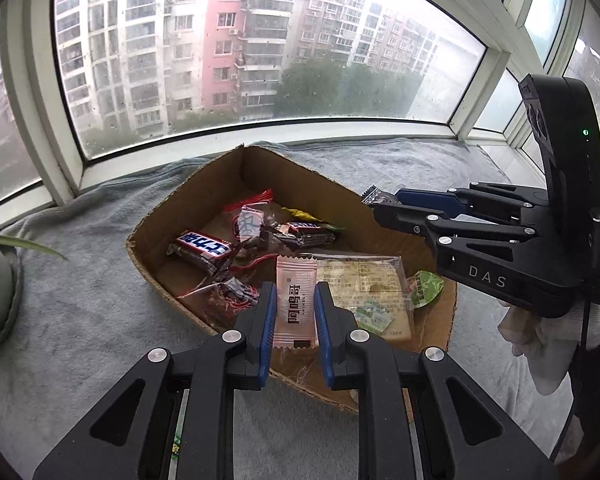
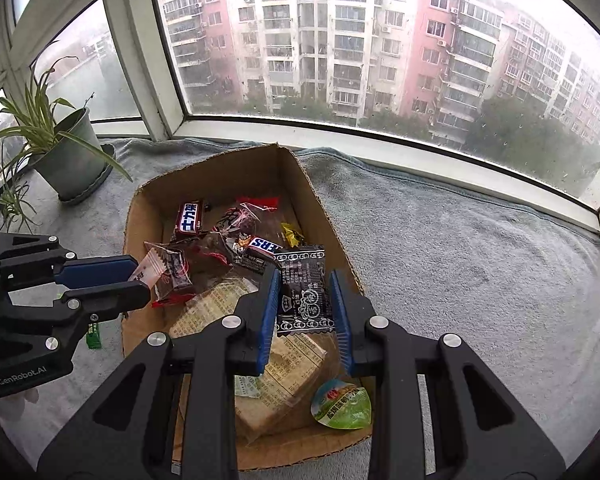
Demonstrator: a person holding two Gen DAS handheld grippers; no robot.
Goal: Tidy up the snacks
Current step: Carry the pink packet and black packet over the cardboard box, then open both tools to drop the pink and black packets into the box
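A grey towel [image 2: 460, 264] is lying spread over the window ledge, covering it from side to side. A potted plant [image 2: 66, 152] is standing on the towel in the left corner, in a grey-green pot on a matching saucer, with its long narrow leaves arching outward. A white-framed bay window [image 1: 260, 128] is enclosing the ledge. Rain drops are clinging to the glass. Beyond it, pink and white apartment blocks [image 2: 380, 40] and dark green trees [image 1: 332, 88] are showing through haze.
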